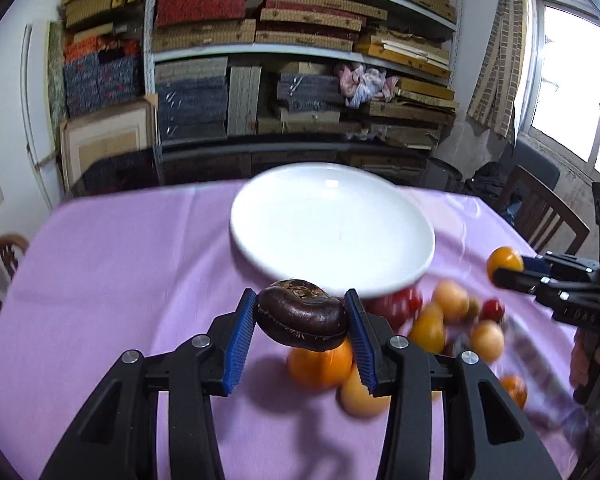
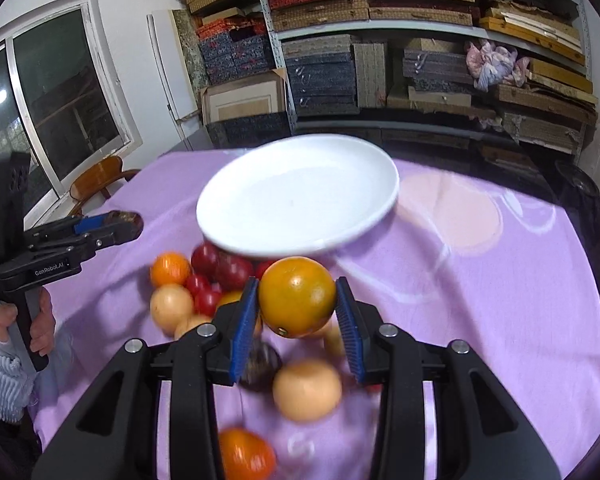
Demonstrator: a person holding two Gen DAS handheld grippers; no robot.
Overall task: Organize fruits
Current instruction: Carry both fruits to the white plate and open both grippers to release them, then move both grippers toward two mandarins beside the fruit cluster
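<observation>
Your left gripper [image 1: 302,316] is clamped on a dark brown, flattened fruit [image 1: 302,314], blue pads [image 1: 240,340] pressing both its sides, and you hold it lifted above the pile. Just under it, at 5 o'clock, sit blurred orange fruits [image 1: 320,364] on the purple tablecloth [image 1: 120,280]. Your right gripper [image 2: 296,300] grips a round orange fruit [image 2: 297,297] the same way, off the cloth, with a pale orange one [image 2: 307,390] below it at 6 o'clock.

The heap of small red fruits [image 2: 220,268] and more orange ones crowds between your two tools, right against the near rim of the white plate [image 1: 332,220]. That rim sits just beyond both held fruits at 12 o'clock, and the plate's bowl is bare white.

In the left view, the cloth from 9 to 11 o'clock is open purple out to the table's far edge. In the right view, open cloth runs from 1 to 4 o'clock out to the curved table edge.

Further off, a wooden chair [image 1: 540,216] stands at 2 o'clock off the table's edge, then shelves of stacked boxes [image 1: 300,60] fill the back wall at 12 o'clock.
</observation>
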